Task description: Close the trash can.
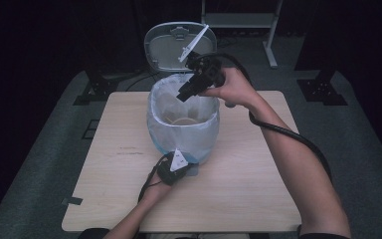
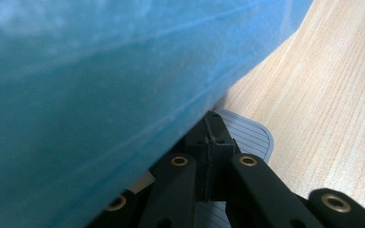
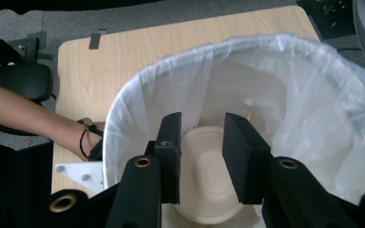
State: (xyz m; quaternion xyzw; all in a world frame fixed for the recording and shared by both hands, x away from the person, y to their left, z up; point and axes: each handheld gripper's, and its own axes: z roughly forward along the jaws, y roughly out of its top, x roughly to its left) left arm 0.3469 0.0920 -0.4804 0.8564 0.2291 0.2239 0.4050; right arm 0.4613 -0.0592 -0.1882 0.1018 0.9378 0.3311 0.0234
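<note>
Bin [image 1: 181, 144] stands mid-table [image 1: 258, 184], its lid [image 1: 171, 47] tipped up at the far side and a white liner [image 1: 206, 124] folded over its rim; down inside lies one pale round plate [image 3: 204, 175], seen past the right gripper's jaws. The right gripper [image 1: 188, 92] hangs over the bin's mouth, pointing down into it, jaws partly apart with nothing between them, so the step in hand looks like a drop just finished. The left gripper [image 2: 209, 142] sits at the bin's near base with its jaws closed together on top of the ribbed pedal [image 2: 252, 137]; it seems to press the pedal to keep the lid up, gripping nothing. Next the right gripper probably needs to lift clear of the liner without snagging it, and only then should the left ease off the pedal. Count: one bin, one lid, one liner, one plate, one pedal, two grippers.
</note>
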